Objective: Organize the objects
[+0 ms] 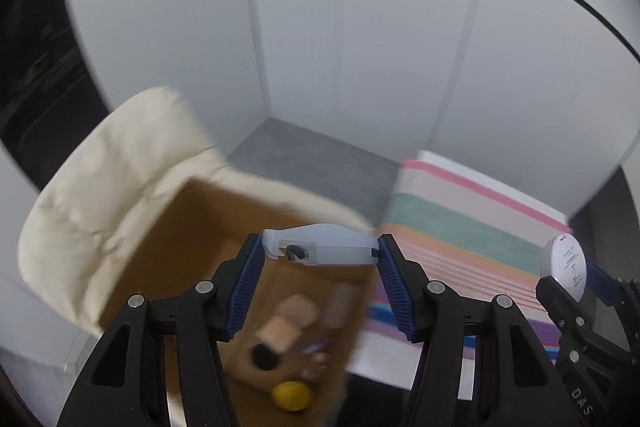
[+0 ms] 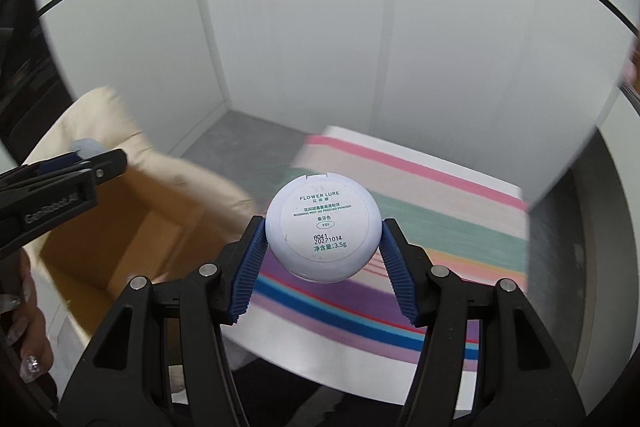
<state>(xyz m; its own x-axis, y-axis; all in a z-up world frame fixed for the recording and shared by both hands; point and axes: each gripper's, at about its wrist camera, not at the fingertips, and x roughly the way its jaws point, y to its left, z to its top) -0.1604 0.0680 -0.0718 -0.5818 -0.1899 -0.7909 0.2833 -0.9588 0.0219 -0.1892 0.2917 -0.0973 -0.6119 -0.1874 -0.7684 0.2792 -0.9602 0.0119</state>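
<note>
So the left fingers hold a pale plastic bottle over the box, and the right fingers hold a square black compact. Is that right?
Not quite. The compact in the right fingers is round and white, as the right wrist view shows, label facing the camera. The rest holds: the left fingers grip a pale plastic bottle over the box.

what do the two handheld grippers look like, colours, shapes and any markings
Both the left gripper and the right gripper have black angular plastic frames with silver round bolts and jaws lined with blue ribbed pads. Seen from the side, one carries raised "GenRobot.AI" lettering and the other white "DAS" letters. The hand wears long decorated nails.
</note>
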